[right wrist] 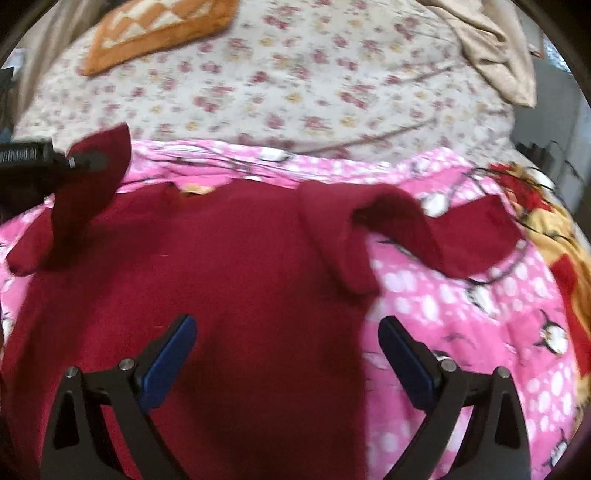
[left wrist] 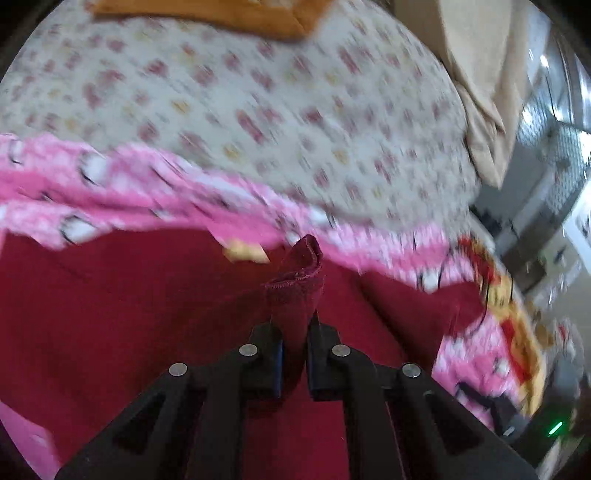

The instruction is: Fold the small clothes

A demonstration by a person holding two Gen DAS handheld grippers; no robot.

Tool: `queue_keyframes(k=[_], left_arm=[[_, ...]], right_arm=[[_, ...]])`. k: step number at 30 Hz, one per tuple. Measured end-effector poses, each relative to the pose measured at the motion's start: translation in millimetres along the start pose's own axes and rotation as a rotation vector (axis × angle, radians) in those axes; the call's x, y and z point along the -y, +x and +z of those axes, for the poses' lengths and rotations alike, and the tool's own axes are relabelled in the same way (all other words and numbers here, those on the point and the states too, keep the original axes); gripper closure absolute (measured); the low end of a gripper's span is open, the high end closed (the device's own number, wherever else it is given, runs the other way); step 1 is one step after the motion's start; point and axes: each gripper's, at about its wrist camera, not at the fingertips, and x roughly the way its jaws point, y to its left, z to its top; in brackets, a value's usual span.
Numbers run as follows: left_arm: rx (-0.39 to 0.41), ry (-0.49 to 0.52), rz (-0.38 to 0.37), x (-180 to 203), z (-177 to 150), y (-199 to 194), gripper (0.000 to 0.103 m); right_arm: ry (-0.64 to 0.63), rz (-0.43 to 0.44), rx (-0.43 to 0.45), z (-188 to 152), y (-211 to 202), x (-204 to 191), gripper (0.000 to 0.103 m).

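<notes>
A dark red knit sweater [right wrist: 236, 266] lies spread on a pink printed blanket [right wrist: 461, 317]. My left gripper [left wrist: 295, 328] is shut on the cuff of its left sleeve [left wrist: 297, 280], which stands up between the fingers above the sweater's body [left wrist: 129, 314]. In the right wrist view that gripper [right wrist: 79, 160] shows at the far left, holding the raised sleeve [right wrist: 99, 166]. The right sleeve [right wrist: 476, 236] lies bent across the blanket. My right gripper [right wrist: 288, 325] hovers open over the sweater's lower right part, nothing between its blue pads [right wrist: 173, 354].
The blanket lies on a bed with a floral sheet [right wrist: 314, 85]. An orange patterned cushion [right wrist: 159, 29] rests at the far side, a beige cloth [right wrist: 495, 48] at the far right corner. The bed's right edge [left wrist: 491, 229] drops toward grey furniture.
</notes>
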Motion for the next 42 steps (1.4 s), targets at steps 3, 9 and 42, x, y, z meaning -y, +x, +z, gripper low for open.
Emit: queue_keyframes(k=[3,9,42], left_arm=[[-0.062,0.078,0.035,7.2,-26.3,23.2,0.103],[-0.046,0.051,0.015,4.7,-21.2,21.0,0.103],[-0.061,0.014,0.004,1.8,-25.5,28.4,0.103]], right_arm=[[0.016,-0.085,-0.030,-0.9,3.5,5.4,0.002],[0.007,-0.105,-0.052,-1.1,6.7,4.9,0.002],[0.013,-0.142,0.076,5.4,-13.8,2.0,0.002]])
